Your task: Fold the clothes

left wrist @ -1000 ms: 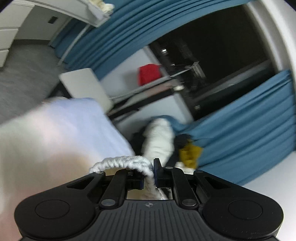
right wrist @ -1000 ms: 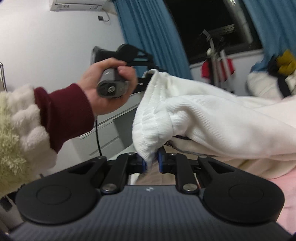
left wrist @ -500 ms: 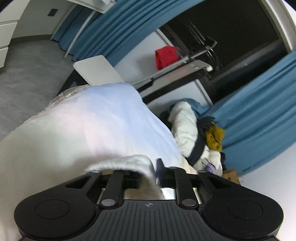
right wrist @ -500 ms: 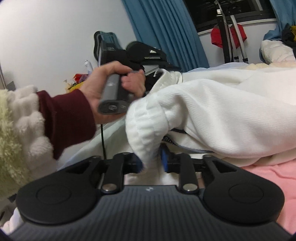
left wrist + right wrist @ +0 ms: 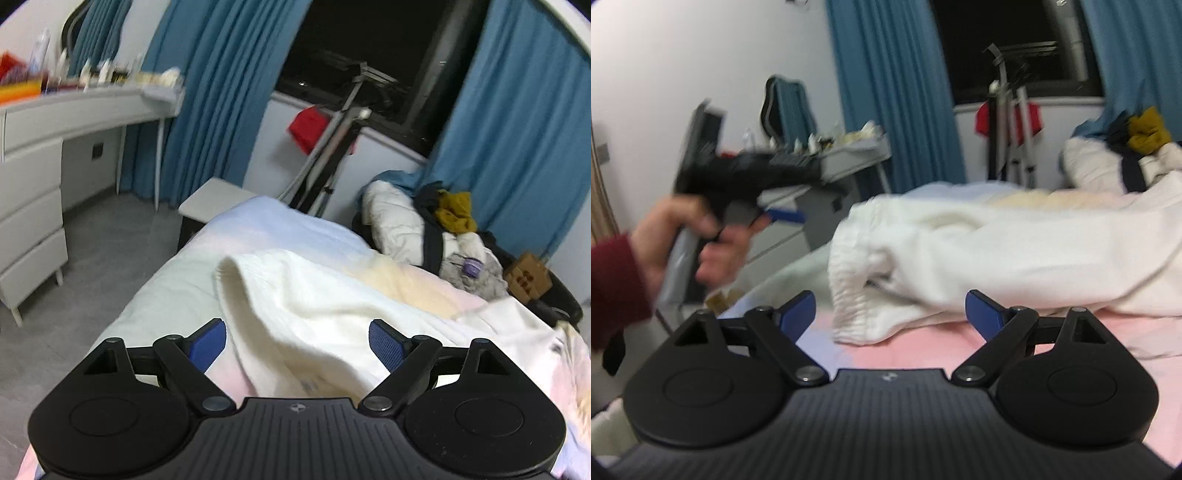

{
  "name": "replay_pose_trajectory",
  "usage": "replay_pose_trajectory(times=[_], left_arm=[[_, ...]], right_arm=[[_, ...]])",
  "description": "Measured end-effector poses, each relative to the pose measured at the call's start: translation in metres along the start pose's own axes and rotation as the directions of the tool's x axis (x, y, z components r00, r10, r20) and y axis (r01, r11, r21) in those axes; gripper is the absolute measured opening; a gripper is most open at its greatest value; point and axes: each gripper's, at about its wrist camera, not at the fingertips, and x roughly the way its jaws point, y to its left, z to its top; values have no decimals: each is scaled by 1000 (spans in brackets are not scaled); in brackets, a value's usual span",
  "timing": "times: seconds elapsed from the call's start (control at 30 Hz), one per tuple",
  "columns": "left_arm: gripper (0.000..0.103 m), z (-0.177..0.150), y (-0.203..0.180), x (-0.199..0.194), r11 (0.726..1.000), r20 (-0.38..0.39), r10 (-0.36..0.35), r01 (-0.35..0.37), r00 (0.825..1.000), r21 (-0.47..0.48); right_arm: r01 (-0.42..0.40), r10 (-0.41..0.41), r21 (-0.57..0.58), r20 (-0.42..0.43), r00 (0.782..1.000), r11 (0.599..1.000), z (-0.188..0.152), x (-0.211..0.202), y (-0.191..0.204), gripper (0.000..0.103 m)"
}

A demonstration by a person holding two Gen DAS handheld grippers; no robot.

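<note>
No wording reads clearly; the brown cardboard box (image 5: 529, 277) bears dark characters (too blurred).

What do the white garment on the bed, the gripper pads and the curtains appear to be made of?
White garment: soft knit, probably cotton or fleece; matte, with fine ribbing and a gathered elastic hem.
Pads of the left gripper: blue, finely textured, likely rubber or grippy plastic, on matte black plastic arms.
Curtains: blue woven fabric, matte, hanging in pleats; the fibre cannot be told.
</note>
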Motion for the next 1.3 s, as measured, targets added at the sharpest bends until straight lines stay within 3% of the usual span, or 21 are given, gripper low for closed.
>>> replay_pose_trajectory(times=[0.17, 0.33, 0.5, 0.6, 0.7, 0.8, 1.07, 1.3], left_arm=[[87, -44, -57, -69, 998, 59, -61, 59, 996, 38], [87, -90, -117, -102, 988, 75, -116, 107, 990, 115], [87, -127, -161, -107, 979, 96, -179, 168, 979, 114], [87, -153, -175, -97, 970, 91, -222, 211, 971, 119], [86, -170, -175, -76, 975, 23, -199, 195, 980, 110], [86, -171, -181, -71, 977, 35, -162, 156, 986, 147], [86, -165, -189, -61, 972, 28, -137, 129, 990, 198], [86, -150, -236, -14, 915, -14, -153, 147, 988, 377]], right_arm=[[101, -102, 16, 76, 992, 995, 19, -67, -32, 90], [210, -214, 40, 131, 968, 977, 25, -127, -78, 90], [311, -319, 75, 156, 935, 948, 22, -165, -124, 90], [376, -389, 100, 196, 900, 921, 13, -178, -144, 90], [408, -426, 129, 194, 884, 904, -2, -183, -161, 90], [392, -413, 155, 149, 898, 907, -10, -183, -175, 90], [386, -411, 193, 113, 905, 902, -19, -177, -193, 90], [401, -443, 257, 133, 887, 879, -19, -200, -191, 90]])
